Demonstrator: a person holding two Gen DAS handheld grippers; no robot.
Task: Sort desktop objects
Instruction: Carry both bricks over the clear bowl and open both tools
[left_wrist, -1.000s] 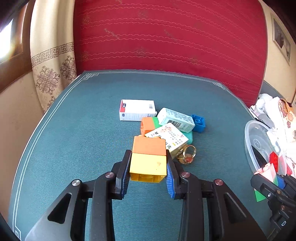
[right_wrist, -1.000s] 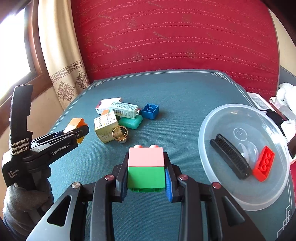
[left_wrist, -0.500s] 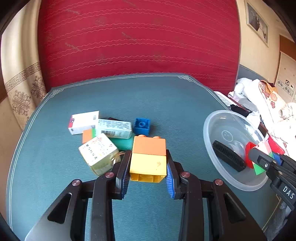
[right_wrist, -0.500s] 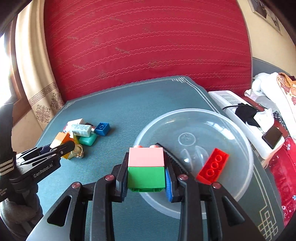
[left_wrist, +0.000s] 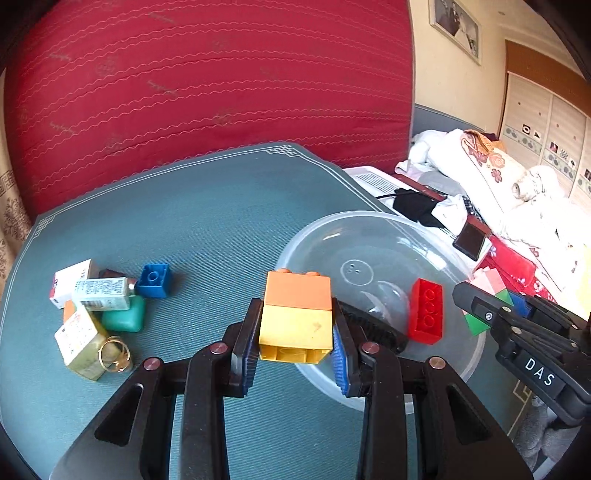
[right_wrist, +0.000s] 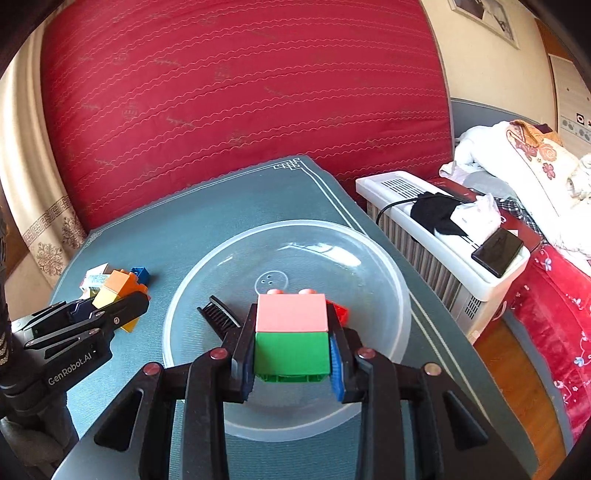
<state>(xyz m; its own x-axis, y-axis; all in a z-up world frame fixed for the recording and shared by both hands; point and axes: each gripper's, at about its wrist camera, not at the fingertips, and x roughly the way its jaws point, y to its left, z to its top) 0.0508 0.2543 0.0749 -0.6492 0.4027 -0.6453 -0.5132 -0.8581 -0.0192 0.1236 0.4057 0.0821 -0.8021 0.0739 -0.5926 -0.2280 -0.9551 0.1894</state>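
Teal cloth-covered desk (right_wrist: 207, 221) with pale border trim, backed by quilted red fabric panel (right_wrist: 240, 92). Patterned beige curtain (right_wrist: 40, 206) at left. Cream wall with framed picture (left_wrist: 456, 27); white slatted heater (right_wrist: 424, 236) beside heaped floral bedding (left_wrist: 491, 173).

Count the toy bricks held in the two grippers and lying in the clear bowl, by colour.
orange brick: 1
yellow brick: 1
pink brick: 1
green brick: 1
red brick: 1
Total: 5
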